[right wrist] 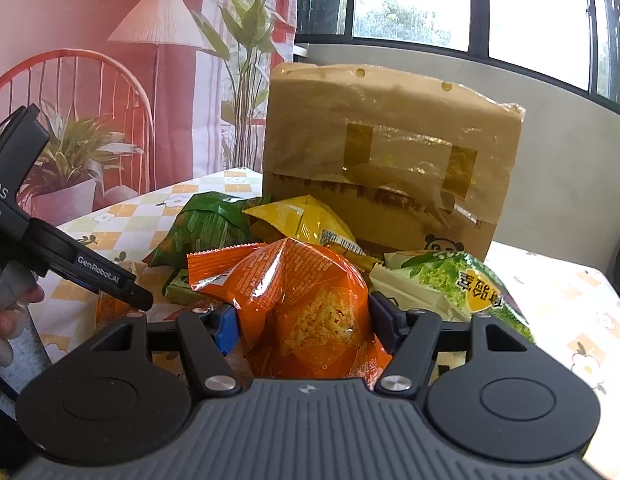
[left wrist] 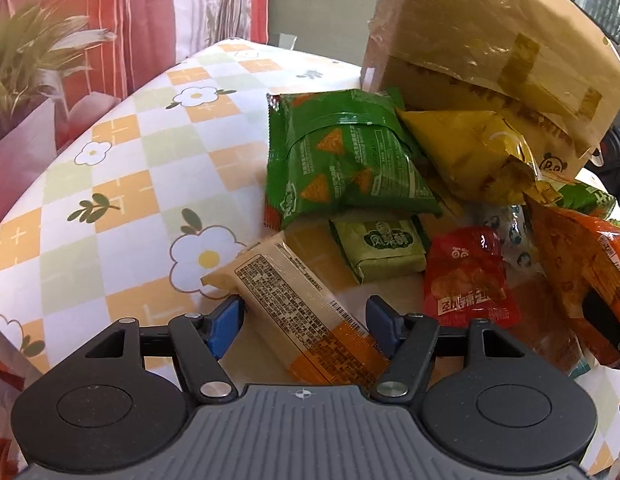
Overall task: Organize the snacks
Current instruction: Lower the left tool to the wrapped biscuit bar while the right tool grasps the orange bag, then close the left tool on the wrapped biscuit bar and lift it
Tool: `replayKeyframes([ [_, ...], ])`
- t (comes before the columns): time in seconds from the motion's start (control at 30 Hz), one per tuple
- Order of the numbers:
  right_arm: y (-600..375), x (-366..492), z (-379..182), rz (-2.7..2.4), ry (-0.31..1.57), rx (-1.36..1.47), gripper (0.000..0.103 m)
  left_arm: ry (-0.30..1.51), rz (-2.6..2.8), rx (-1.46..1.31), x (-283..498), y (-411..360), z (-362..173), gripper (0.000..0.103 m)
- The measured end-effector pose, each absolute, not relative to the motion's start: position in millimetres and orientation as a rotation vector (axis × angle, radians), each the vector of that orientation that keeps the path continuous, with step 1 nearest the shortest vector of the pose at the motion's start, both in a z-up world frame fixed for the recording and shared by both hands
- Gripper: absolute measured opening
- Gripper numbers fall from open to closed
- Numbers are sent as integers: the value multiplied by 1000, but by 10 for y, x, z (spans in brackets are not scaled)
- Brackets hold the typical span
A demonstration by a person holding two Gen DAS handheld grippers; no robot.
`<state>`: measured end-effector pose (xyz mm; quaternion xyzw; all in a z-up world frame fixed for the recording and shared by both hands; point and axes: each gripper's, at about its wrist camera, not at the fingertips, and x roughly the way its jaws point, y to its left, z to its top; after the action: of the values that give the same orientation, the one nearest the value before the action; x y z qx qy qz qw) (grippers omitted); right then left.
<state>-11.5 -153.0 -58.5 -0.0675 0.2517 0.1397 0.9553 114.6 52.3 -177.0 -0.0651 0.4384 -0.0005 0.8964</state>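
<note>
At lower centre, the left gripper (left wrist: 303, 320) straddles a beige oblong wafer packet (left wrist: 293, 312) unclamped, while the right gripper (right wrist: 303, 322) clamps a crinkled orange foil snack bag (right wrist: 305, 300), seemingly awaiting placement.

Tablecloth (left wrist: 121, 152) white, orange and pale green checks with daisies, tan cardboard box (right wrist: 390, 152), green chip packet (left wrist: 346, 164), yellow packet (left wrist: 470, 156), red sachet (left wrist: 466, 280), orange bag (right wrist: 305, 300), beige wrapper (left wrist: 293, 304).
</note>
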Motion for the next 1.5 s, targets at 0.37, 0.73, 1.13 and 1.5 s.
replayKeyframes([
  [0.37,-1544,-106,-590,273,510,-137,66,898,77,-13,1129,486,-1860,64],
  [0.73,-1599,-141,-513,283,491,-93,66,779,-31,14,946,345,-1586,38],
  [1.13,-1721,-241,-221,293,395,-15,66,649,-120,-23,734,262,-1085,38],
  [1.5,-2021,-56,145,265,336,115,66,557,-132,-25,904,348,-655,38],
])
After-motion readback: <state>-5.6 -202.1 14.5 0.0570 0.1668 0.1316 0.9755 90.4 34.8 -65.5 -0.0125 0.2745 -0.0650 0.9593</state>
